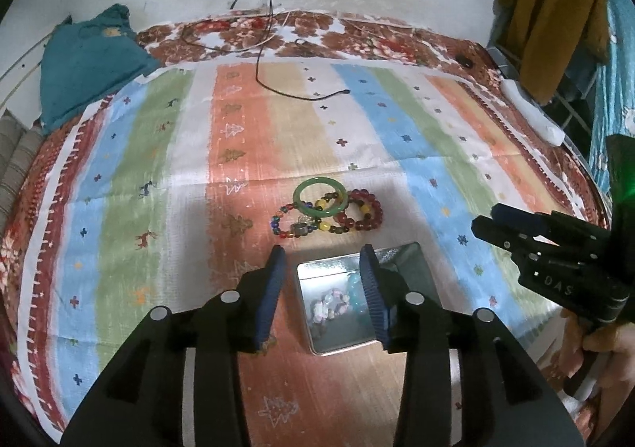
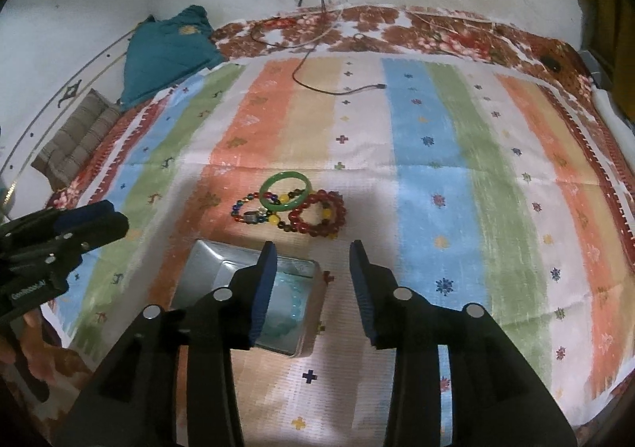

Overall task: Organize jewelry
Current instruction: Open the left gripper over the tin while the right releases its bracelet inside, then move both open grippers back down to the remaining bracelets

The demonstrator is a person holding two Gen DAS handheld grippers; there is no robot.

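A green bangle [image 1: 321,197] [image 2: 285,190], a dark red bead bracelet [image 1: 363,213] [image 2: 317,218] and a multicoloured bead bracelet [image 1: 295,222] [image 2: 260,209] lie overlapping on the striped cloth. An open silver tin [image 1: 337,302] [image 2: 254,288] sits nearer, holding pale beads and a light blue bracelet [image 2: 293,308]. My left gripper [image 1: 323,252] is open and empty above the tin. My right gripper [image 2: 313,248] is open and empty, just right of the tin. Each gripper also shows in the other's view, the right [image 1: 500,224] and the left [image 2: 99,220].
The striped cloth [image 1: 397,121] covers a floral bedspread. A black cable [image 1: 301,93] lies at the back middle. A teal garment [image 1: 87,62] sits back left. A white power strip [image 1: 532,109] lies on the right edge; clothes hang beyond.
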